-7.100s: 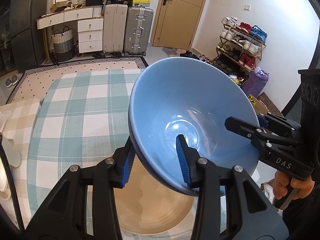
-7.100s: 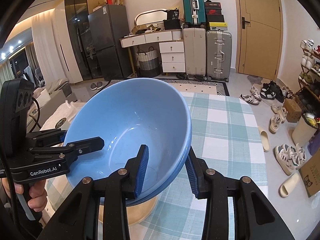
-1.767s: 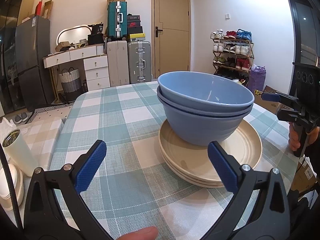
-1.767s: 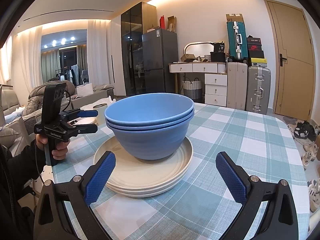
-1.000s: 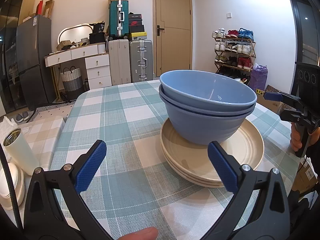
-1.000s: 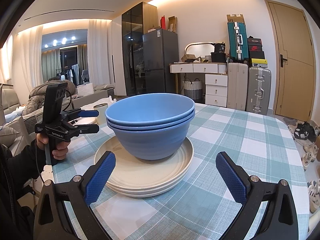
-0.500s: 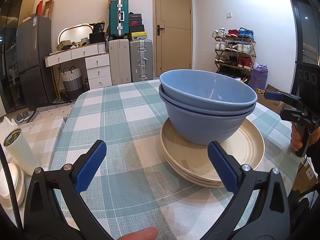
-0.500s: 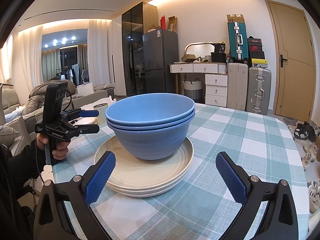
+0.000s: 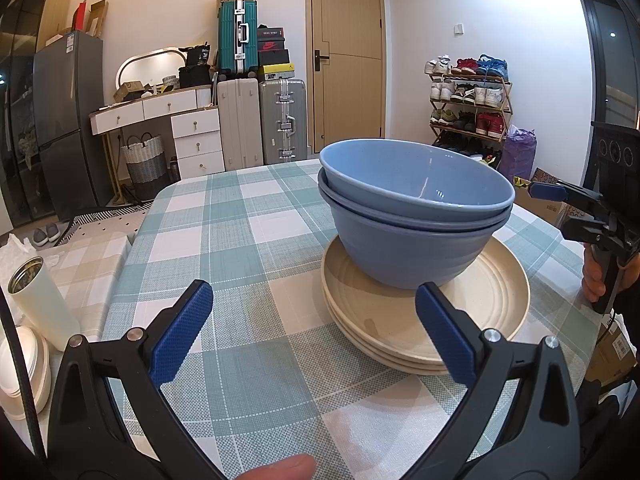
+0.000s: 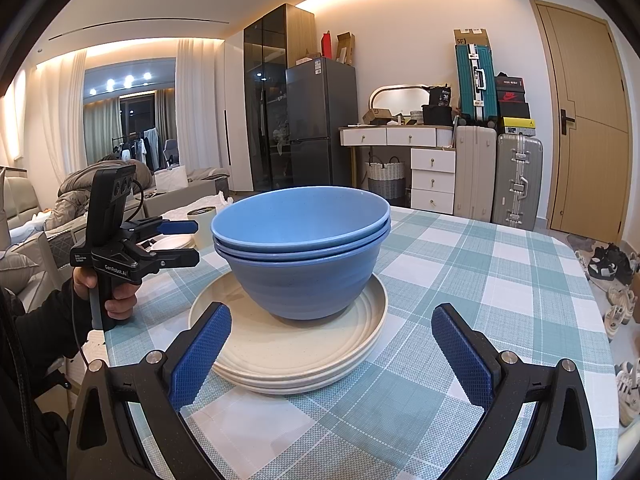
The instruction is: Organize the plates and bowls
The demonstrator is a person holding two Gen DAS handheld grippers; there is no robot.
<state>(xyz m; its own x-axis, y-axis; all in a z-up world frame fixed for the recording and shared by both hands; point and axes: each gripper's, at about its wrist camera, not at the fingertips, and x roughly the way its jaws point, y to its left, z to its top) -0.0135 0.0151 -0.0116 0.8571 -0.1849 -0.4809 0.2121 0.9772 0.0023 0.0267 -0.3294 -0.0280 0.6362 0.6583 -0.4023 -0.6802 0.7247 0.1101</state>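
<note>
Nested blue bowls (image 9: 416, 216) (image 10: 304, 256) stand upright on a stack of cream plates (image 9: 480, 312) (image 10: 304, 348) on the checked tablecloth. My left gripper (image 9: 316, 332) is open and empty, held back from the near left of the stack. It also shows in the right wrist view (image 10: 178, 242), to the left of the bowls. My right gripper (image 10: 332, 348) is open and empty in front of the stack. It also shows in the left wrist view (image 9: 560, 208), to the right of the bowls.
A white cylindrical cup (image 9: 42, 304) and a stack of white dishes (image 9: 24, 368) stand on a side surface left of the table. The table edge (image 10: 604, 320) curves away on the right, with shoes on the floor beyond. Suitcases and drawers stand behind.
Seven seconds ago both grippers were shut on a tilted blue bowl above the plates. Now it sits nested on the stack and both grippers are open and drawn back. No visible movement in the last second.
</note>
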